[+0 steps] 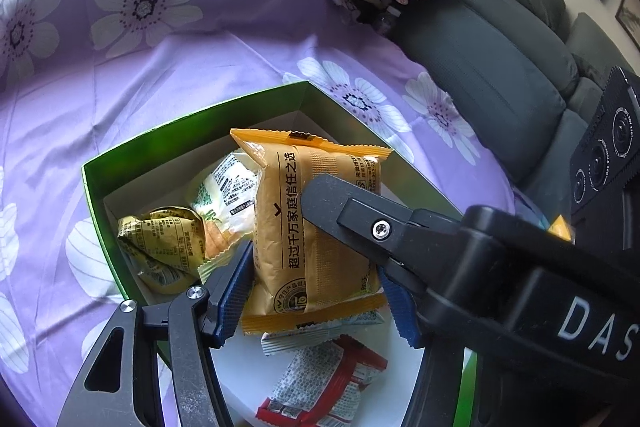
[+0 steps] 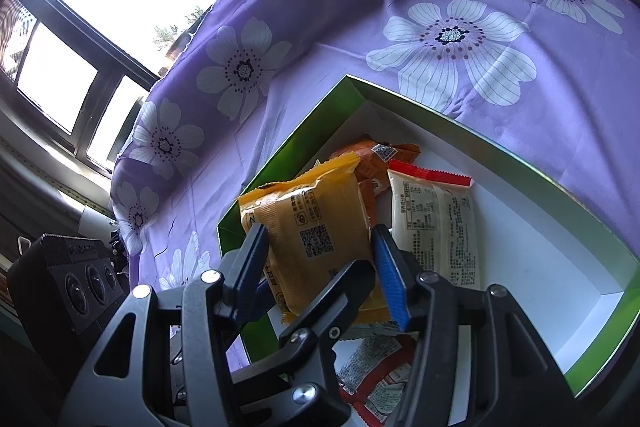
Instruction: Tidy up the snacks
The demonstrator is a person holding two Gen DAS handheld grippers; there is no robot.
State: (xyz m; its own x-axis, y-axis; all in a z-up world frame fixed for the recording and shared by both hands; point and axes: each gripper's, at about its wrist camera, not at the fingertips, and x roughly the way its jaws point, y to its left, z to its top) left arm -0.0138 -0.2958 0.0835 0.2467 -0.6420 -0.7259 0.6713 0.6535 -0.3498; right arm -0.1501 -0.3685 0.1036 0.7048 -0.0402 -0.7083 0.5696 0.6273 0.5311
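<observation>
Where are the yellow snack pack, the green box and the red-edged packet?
yellow snack pack (image 1: 320,211): left wrist view, its front face.
green box (image 2: 288,143): right wrist view, its left wall.
red-edged packet (image 2: 434,223): right wrist view, its printed middle.

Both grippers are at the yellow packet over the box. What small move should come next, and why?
Probably open the right gripper and let go: the yellow plastic snack packet sits between the left gripper's fingers too, already over the green cardboard box.

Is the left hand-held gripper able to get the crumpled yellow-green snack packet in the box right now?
Probably not yet. The left hand-held gripper has the orange snack packet between its fingers, so it is busy. The crumpled yellow-green snack packet lies uncovered just beside it in the green cardboard box.
</observation>
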